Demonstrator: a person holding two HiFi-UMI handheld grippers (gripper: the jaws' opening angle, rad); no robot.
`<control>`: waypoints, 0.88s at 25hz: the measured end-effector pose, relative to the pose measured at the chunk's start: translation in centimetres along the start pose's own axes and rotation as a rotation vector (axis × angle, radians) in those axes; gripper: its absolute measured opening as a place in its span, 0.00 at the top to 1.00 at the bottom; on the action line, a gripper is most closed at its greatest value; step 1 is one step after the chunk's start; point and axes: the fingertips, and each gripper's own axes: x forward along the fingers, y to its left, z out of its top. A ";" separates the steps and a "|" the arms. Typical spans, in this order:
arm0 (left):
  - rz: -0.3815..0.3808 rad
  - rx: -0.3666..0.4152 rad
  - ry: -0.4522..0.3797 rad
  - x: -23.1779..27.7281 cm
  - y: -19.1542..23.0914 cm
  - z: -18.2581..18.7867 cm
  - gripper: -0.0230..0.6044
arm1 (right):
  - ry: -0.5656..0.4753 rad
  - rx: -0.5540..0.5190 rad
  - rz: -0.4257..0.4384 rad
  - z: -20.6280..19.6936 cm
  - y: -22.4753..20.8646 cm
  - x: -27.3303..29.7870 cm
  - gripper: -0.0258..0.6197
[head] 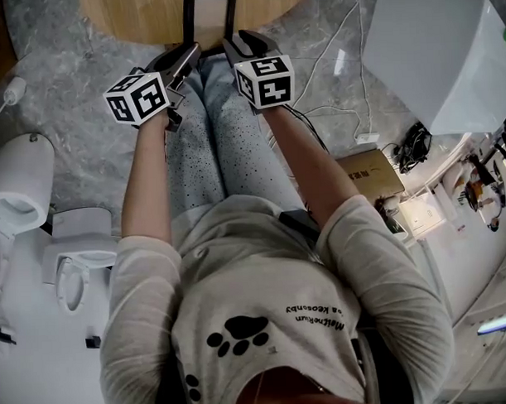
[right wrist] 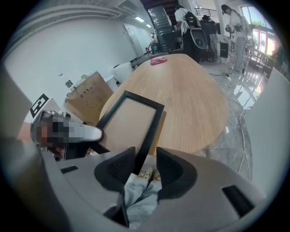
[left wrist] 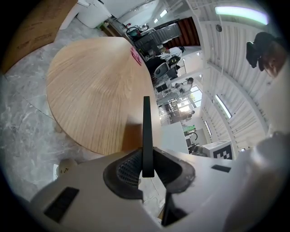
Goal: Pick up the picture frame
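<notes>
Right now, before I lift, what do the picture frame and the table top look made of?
Picture frame: thin black matte border, either wood or plastic, the look leaves it open. Its panel is plain flat tan with no grain and no glare, perhaps board. Table: light wood or wood-look veneer, with straight parallel grain lines and a soft satin sheen.

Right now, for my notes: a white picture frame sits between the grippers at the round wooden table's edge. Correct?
No: the picture frame is black, not white, as the right gripper view shows. The rest stands.
</notes>
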 end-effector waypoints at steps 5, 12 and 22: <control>-0.011 0.034 -0.010 -0.2 -0.4 0.4 0.84 | 0.008 0.005 0.022 -0.4 0.3 -0.1 0.72; -0.014 0.127 -0.072 -1.4 -2.7 2.3 0.85 | -0.044 -0.001 0.046 1.9 0.8 -1.4 0.72; 0.015 0.249 -0.206 -4.1 -8.2 7.8 0.85 | -0.184 -0.051 0.023 9.3 2.1 -6.2 0.75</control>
